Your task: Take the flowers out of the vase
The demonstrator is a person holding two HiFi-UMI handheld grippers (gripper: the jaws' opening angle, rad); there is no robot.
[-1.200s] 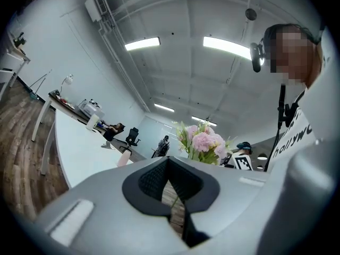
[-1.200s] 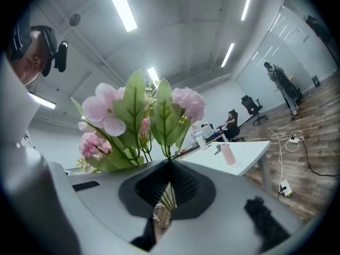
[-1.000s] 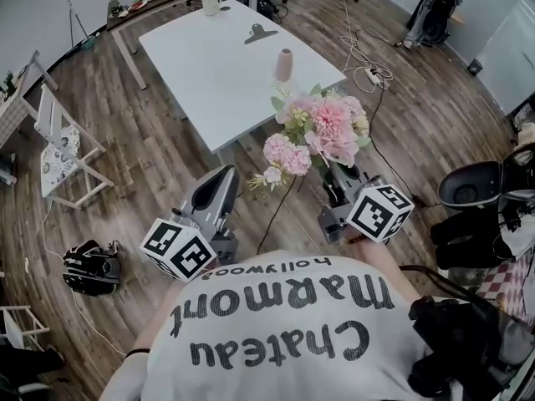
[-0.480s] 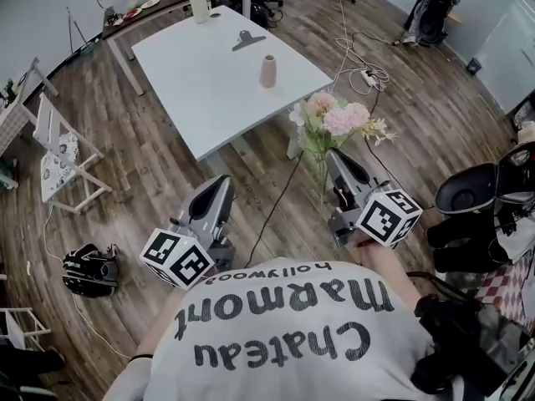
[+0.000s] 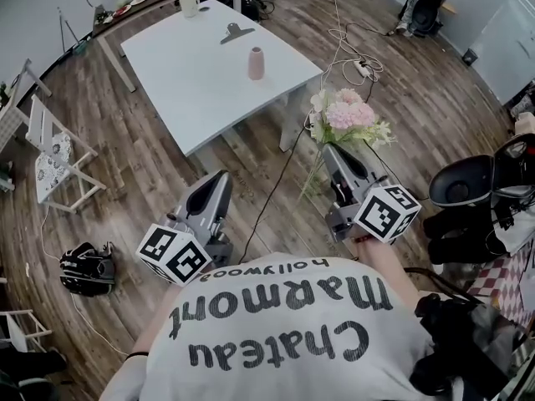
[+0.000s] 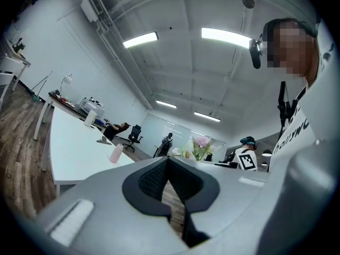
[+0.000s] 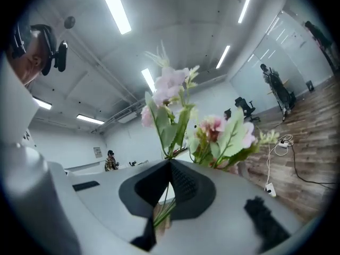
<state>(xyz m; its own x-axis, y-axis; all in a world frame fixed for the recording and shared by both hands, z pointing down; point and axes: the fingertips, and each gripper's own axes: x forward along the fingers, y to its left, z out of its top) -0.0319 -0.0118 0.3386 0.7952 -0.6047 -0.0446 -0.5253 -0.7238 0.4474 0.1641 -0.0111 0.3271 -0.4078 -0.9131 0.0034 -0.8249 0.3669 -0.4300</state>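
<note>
My right gripper [image 5: 332,152] is shut on the green stems of a bunch of pink and white flowers [image 5: 347,115], held out level over the wooden floor to the right of the white table [image 5: 180,82]. In the right gripper view the stems run between the closed jaws [image 7: 170,164] and the flowers [image 7: 212,132] rise above them. The small pink vase [image 5: 256,63] stands upright on the table, apart from the flowers. My left gripper [image 5: 219,179] hangs in front of the table's near edge, shut and empty. In the left gripper view, the gripper [image 6: 169,159] faces the vase [image 6: 116,153] and the flowers [image 6: 201,144].
A black clip [image 5: 236,32] and a white mug [image 5: 188,1] lie farther back on the table. Cables and a power strip [image 5: 361,68] trail over the floor by the flowers. A white chair [image 5: 54,161] and a black bag [image 5: 84,267] are at the left, a black chair [image 5: 468,192] at the right.
The right gripper has carried the flowers to the right, away from the table's edge. Both grippers have drawn back from the table, and the vase now looks farther off.
</note>
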